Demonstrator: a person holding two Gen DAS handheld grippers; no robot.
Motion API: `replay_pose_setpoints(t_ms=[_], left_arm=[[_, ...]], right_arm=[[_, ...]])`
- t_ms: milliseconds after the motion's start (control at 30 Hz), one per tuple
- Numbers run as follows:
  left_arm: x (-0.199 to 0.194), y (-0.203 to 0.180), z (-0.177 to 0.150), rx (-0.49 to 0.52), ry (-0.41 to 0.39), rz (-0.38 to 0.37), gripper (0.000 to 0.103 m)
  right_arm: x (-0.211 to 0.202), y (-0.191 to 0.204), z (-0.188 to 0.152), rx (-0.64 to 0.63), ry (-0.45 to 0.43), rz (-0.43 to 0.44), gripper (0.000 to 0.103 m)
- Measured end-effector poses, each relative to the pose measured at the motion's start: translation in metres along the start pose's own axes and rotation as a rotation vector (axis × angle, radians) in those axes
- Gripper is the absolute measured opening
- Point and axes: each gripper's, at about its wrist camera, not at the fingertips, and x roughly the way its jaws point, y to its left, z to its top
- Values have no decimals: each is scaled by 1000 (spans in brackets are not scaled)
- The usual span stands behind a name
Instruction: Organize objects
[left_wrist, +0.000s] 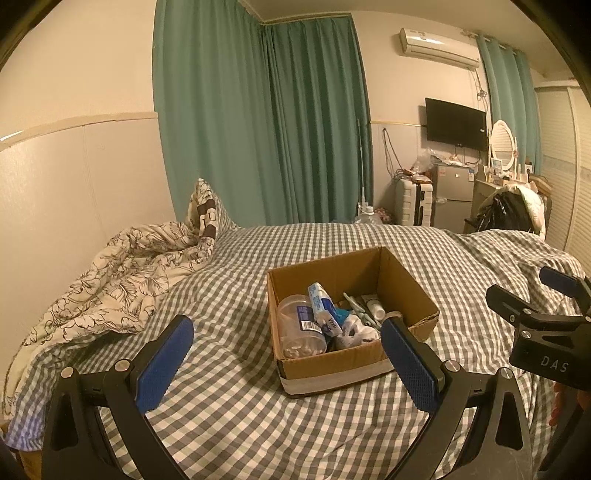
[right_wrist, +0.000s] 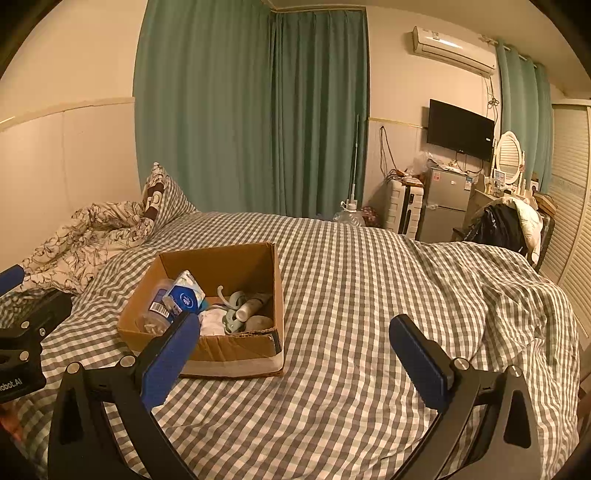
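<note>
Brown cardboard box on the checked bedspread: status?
Left claw and right claw open, empty. Brown cardboard box upright, loaded. Nothing in the way.

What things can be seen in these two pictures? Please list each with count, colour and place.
cardboard box: one, brown, on the bed
clear jar: one, blue label, lying in box
blue-white tube: one, in box
checked bedsheet: one, grey-white, covers bed
floral quilt: one, cream-brown, bunched by the wall
curtains: green, behind bed
television: one, black, on wall
left gripper: open, blue pads
right gripper: open, blue pads
</note>
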Motion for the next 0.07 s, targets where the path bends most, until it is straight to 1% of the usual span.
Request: replay_pose_setpoints(t_ms=[67], left_arm=[[0, 1, 0, -4, 4, -5, 103]], right_arm=[[0, 1, -1, 0, 0, 1, 103]])
